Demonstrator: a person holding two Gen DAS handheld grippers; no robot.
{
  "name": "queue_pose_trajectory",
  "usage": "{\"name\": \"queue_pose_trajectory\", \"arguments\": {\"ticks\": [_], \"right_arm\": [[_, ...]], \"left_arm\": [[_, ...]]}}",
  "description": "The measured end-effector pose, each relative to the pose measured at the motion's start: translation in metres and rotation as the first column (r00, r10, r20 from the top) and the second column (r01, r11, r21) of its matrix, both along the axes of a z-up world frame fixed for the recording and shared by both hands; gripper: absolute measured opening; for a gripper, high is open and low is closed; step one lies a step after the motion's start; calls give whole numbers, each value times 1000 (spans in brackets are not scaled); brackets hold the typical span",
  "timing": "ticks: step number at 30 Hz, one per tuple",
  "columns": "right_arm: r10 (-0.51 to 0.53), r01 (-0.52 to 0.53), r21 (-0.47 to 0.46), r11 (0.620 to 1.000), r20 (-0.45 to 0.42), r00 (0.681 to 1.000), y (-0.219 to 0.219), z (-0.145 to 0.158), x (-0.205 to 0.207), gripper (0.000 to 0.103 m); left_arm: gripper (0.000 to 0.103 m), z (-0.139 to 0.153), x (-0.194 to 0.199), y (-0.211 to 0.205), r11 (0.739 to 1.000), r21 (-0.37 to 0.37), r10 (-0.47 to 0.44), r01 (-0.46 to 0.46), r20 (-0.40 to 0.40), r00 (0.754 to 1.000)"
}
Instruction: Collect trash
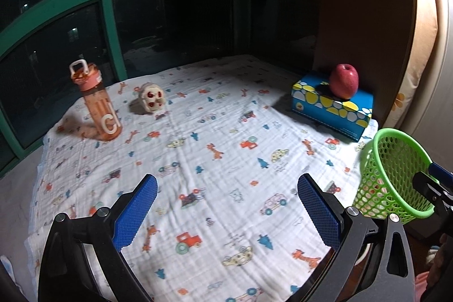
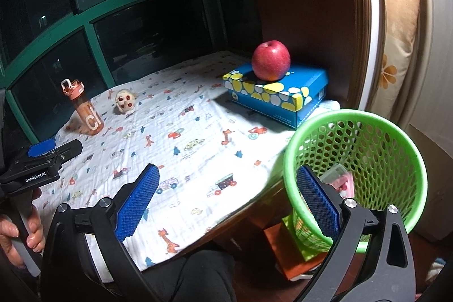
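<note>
Far left on the worktop, an orange water bottle stands upright on the patterned cloth. Just right of it and a little farther back lies a small pale crumpled thing with red spots, possibly a wrapper; too small to tell for sure.

Middle of the cloth is bare. The left gripper hangs over the near middle, blue pads apart, nothing between them.

Far right, a blue box with yellow and white spots sits against the brown panel, a red apple resting on top.

Near right, off the worktop's edge, a green mesh basket holds pinkish packaging at its bottom. So some trash is already collected. The right gripper hangs at the basket's near rim, jaws wide apart, holding nothing; one pad lies in front of the basket's opening, the other over the cloth.

Judgement: the pale spotted thing looks like the remaining trash, well apart from both grippers.

Risks from here:
- Reaching far left could clip the bottle, which stands close to the target; it is tall and would likely topple.
- The crumpled thing may slip or spring from the pads if pinched at an edge.
- The right gripper's pad sits close to the basket rim; a careless swing could tip the light basket and spill its contents.
- The apple could roll off the box if the cloth is dragged.
</note>
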State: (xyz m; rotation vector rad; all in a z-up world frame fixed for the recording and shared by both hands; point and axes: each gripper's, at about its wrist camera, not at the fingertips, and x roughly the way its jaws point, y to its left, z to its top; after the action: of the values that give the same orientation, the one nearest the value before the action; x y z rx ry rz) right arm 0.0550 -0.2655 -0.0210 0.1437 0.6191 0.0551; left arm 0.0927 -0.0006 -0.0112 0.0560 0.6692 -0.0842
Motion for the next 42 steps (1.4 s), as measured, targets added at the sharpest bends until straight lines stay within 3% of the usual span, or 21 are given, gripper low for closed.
{"name": "queue_pose_trajectory", "arguments": {"ticks": [17, 42], "right_arm": [[58, -58, -4, 998, 60, 997, 30, -1, -17, 98], [99, -99, 2, 995, 62, 993, 44, 1, -18, 98]], "left_arm": [[96, 8, -29, 25, 993, 9, 115, -115, 54, 992], [96, 8, -37, 35, 986, 18, 164, -165, 58, 985]]}}
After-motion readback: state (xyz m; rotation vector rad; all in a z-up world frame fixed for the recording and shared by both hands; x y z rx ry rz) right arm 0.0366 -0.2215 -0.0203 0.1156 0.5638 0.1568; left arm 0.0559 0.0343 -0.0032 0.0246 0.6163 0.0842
